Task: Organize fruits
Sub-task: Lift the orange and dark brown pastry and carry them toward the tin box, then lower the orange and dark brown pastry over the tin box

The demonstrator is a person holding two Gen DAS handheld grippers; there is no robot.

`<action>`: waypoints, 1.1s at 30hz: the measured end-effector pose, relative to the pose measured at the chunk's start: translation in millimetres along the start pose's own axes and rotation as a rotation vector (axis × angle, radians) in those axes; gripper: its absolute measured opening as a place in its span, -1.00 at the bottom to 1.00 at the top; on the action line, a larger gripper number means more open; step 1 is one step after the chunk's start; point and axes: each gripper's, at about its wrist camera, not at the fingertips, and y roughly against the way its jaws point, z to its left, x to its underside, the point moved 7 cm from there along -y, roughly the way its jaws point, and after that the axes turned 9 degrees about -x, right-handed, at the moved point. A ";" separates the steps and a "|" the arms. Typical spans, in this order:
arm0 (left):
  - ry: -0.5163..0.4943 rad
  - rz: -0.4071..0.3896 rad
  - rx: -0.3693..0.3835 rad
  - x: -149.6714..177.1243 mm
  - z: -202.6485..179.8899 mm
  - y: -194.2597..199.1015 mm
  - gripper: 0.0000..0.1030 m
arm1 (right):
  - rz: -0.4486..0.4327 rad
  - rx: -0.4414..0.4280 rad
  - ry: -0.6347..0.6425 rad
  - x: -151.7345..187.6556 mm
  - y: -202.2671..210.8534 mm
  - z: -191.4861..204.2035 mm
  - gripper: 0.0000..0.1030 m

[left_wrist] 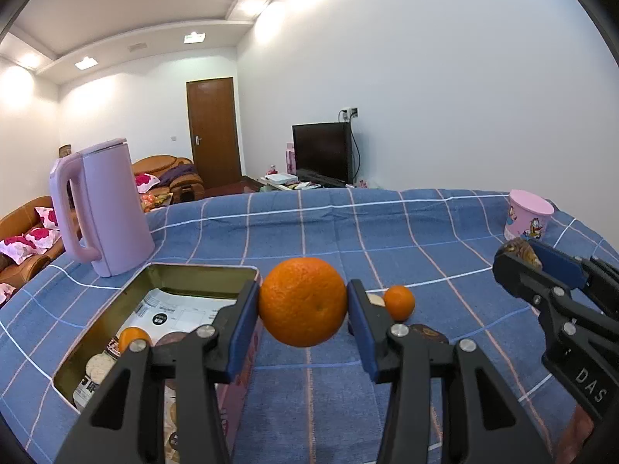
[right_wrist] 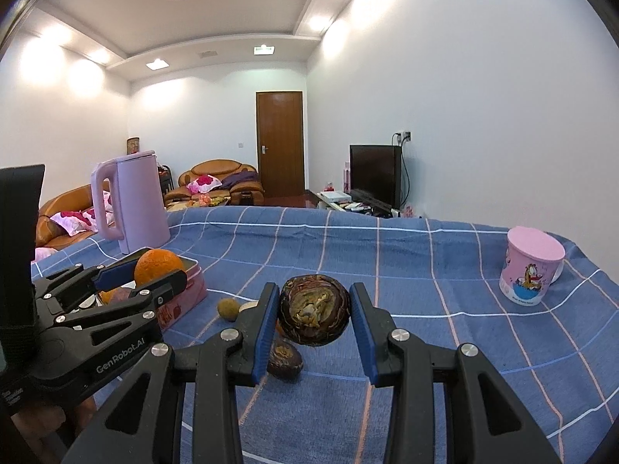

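My left gripper is shut on a large orange and holds it above the blue checked cloth, just right of the open tin box. The box holds a small orange and round biscuits. My right gripper is shut on a dark brown wrinkled fruit and holds it above the cloth. It shows at the right of the left wrist view. A small orange lies on the cloth. Another brown fruit and a small yellowish fruit lie below.
A pink kettle stands behind the box at the left. A pink cartoon cup stands at the right on the cloth. Sofas, a door and a TV are beyond the table.
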 end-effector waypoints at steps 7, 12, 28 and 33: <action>0.006 0.010 -0.002 0.6 4.4 -1.4 -0.07 | -0.004 0.006 0.005 -2.6 0.6 1.1 -0.24; 0.002 0.015 -0.002 1.5 6.2 -1.6 -0.07 | 0.003 0.004 0.000 -3.2 -0.4 2.0 -0.24; 0.009 0.070 -0.053 3.7 53.5 -11.7 -0.07 | 0.123 -0.111 0.003 -12.2 -42.8 38.8 -0.24; 0.024 0.083 -0.081 1.4 73.5 -16.6 -0.07 | 0.139 -0.153 0.024 -15.4 -57.7 59.2 -0.24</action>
